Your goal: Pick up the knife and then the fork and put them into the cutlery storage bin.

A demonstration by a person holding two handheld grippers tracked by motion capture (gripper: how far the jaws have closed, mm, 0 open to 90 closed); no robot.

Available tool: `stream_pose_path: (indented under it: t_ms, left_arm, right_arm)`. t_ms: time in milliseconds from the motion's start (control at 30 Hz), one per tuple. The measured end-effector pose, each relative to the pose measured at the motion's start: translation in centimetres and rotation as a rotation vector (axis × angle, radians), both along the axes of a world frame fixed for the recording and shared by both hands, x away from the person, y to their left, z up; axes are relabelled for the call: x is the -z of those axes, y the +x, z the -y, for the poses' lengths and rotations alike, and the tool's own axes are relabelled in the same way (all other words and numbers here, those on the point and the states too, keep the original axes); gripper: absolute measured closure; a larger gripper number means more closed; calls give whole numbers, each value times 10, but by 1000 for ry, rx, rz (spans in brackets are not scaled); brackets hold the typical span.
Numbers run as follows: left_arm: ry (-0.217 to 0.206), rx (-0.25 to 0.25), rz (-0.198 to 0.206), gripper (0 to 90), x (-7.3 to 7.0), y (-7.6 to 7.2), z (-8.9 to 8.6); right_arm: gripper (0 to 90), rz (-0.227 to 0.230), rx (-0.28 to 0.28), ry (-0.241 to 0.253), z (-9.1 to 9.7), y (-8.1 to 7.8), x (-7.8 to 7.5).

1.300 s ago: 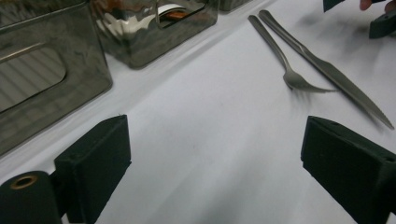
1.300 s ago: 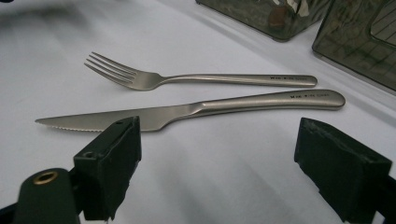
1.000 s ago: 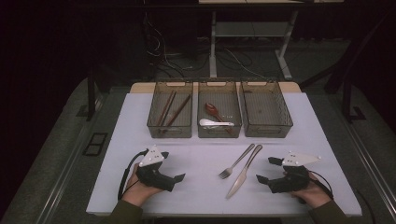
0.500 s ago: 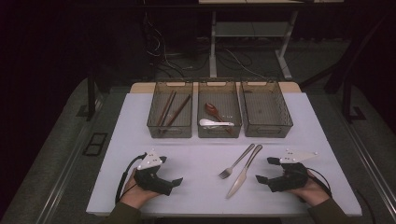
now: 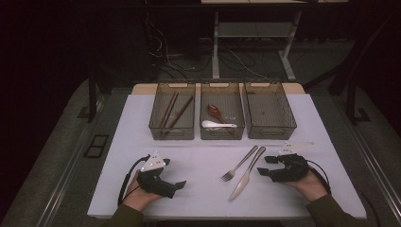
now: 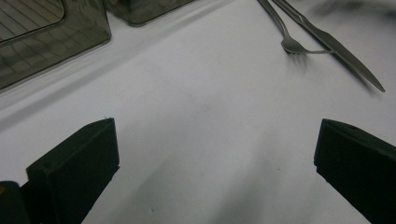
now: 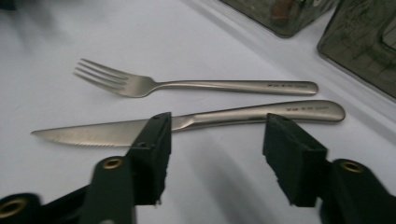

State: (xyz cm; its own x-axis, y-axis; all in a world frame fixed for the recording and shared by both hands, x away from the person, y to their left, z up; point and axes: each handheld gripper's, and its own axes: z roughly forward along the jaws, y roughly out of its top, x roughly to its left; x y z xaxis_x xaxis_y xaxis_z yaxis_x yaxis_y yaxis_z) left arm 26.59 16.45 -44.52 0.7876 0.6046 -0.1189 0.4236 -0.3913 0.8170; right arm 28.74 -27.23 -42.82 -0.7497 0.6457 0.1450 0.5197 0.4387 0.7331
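1. My right gripper has just been narrowing its fingers, nothing pinched yet.
2. The silver steel table knife lies on the white bench, just beyond them.
3. My left gripper rests spread.

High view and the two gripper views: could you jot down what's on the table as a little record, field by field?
Surface: white table
Left bin: brown chopsticks
Middle bin: brown spoon, white spoon
Right bin: looks empty
Loose cutlery: fork and knife, side by side
Left gripper: jaws wide open, nothing between them, resting on the table
Right gripper: jaws have just been closing, part open, beside the knife handle, not gripping it
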Motion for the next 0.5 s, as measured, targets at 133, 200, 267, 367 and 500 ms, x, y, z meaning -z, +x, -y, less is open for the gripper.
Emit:
stream_pose_path:
  t_ms: [133, 200, 267, 367, 500]
  left_arm:
    - [-1, -2, 4, 0, -1, 0, -1]
    - [0, -1, 2, 0, 0, 0, -1]
    - [-2, -1, 0, 0, 0, 0, -2]
    - [-1, 3, 1, 0, 0, 0, -1]
    - [-2, 8, 2, 0, 0, 0, 0]
  right_arm:
    - [598, -23, 1, -16, -3, 15, -3]
    - [668, -17, 7, -29, -6, 23, -4]
    - [752, -16, 18, -42, -8, 32, -6]
    - [851, -16, 18, -77, -12, 45, -5]
    - [895, -19, 22, -112, -19, 58, -4]
